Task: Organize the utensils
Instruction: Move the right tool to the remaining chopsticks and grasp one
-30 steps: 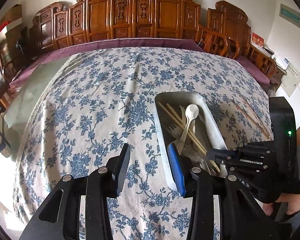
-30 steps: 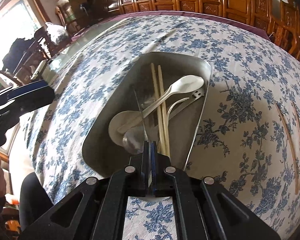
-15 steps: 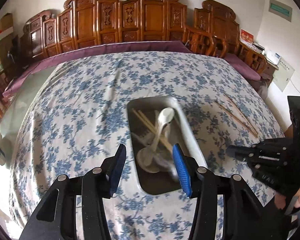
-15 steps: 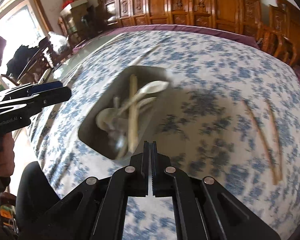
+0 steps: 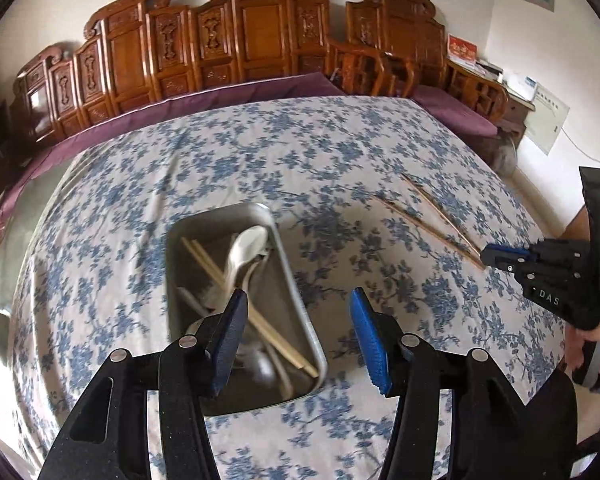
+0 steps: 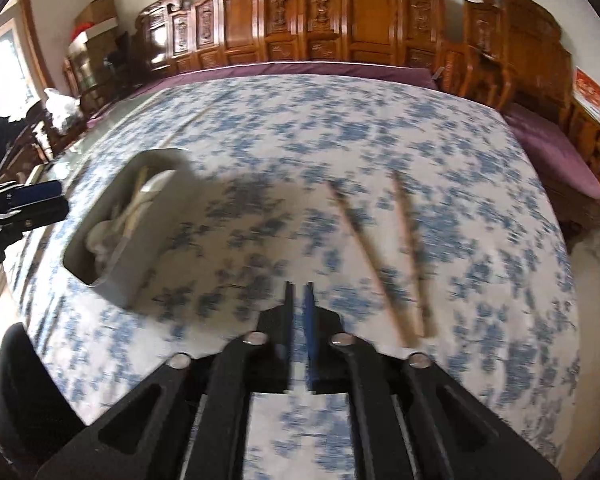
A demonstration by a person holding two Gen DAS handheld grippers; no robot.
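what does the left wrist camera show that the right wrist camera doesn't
Only the left wrist view shows the tray's contents sharply: a white spoon crossing pale chopsticks, and the right gripper from the side. Only the right wrist view shows a bright window and the right gripper's narrow gap head-on. Both show the metal tray, two loose chopsticks on the flowered cloth, and carved wooden furniture.

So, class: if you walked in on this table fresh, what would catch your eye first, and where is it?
First, the metal tray on the blue-flowered tablecloth, holding a white spoon, pale chopsticks and other cutlery. Next, the two loose chopsticks lying on the cloth to the tray's right, just ahead of the right gripper, whose empty jaws are opening. Behind the table runs a row of carved wooden chairs.
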